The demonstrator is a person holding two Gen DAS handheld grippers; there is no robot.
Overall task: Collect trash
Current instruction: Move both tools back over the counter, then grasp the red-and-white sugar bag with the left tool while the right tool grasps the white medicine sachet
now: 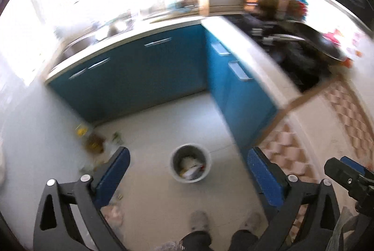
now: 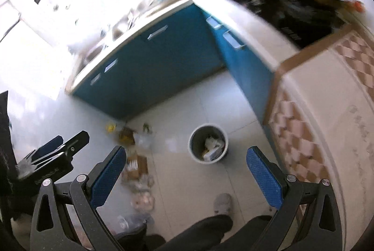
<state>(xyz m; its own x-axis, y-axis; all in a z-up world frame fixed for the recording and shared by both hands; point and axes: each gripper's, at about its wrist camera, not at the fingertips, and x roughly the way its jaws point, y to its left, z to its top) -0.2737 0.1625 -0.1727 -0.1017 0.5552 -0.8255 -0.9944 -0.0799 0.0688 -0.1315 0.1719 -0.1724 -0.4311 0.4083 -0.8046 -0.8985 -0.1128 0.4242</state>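
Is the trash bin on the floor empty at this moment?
No, the grey trash bin already holds crumpled paper and packaging, seen from above in the right wrist view.

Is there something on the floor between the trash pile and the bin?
Nothing visible: bare floor lies between the trash and the bin. Both grippers, left and right, are open and empty above them.

We look steeply down from standing height through both wrist cameras; each view shares the round grey trash bin (image 1: 190, 162) (image 2: 208, 143), pale tiled floor (image 1: 163, 120) (image 2: 187, 106) and blue cabinets (image 1: 140, 73) (image 2: 163, 59).
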